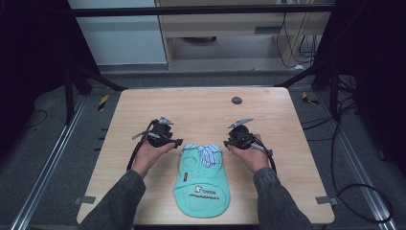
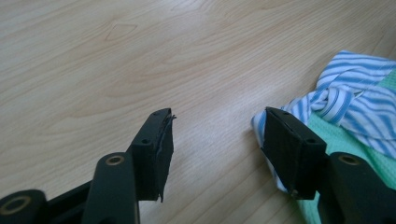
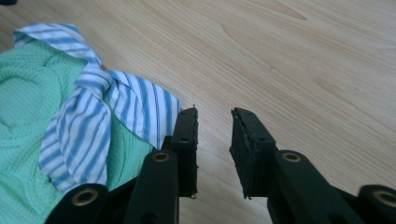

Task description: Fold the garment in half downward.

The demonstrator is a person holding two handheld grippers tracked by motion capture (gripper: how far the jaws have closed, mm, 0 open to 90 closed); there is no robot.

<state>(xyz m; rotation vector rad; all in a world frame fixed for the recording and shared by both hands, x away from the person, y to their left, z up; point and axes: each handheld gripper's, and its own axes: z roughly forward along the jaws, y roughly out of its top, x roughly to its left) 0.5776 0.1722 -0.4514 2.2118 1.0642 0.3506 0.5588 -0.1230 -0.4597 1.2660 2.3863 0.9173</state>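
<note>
A small mint-green garment (image 1: 201,184) with a blue-and-white striped collar (image 1: 203,151) lies flat on the wooden table (image 1: 201,108), collar end away from the person. My left gripper (image 1: 178,142) sits just left of the collar, jaws open over bare wood, and its right jaw stands at the edge of the striped collar (image 2: 348,100). My right gripper (image 1: 226,142) is just right of the collar, open with a narrower gap and nothing between its fingers (image 3: 252,144). The striped collar (image 3: 93,107) and green fabric (image 3: 23,121) lie to the left of its jaws.
A dark round disc (image 1: 236,100) sits near the table's far edge. Metal rails run along the floor on both sides of the table, and cables lie on the floor at the right. A cabinet stands behind the table.
</note>
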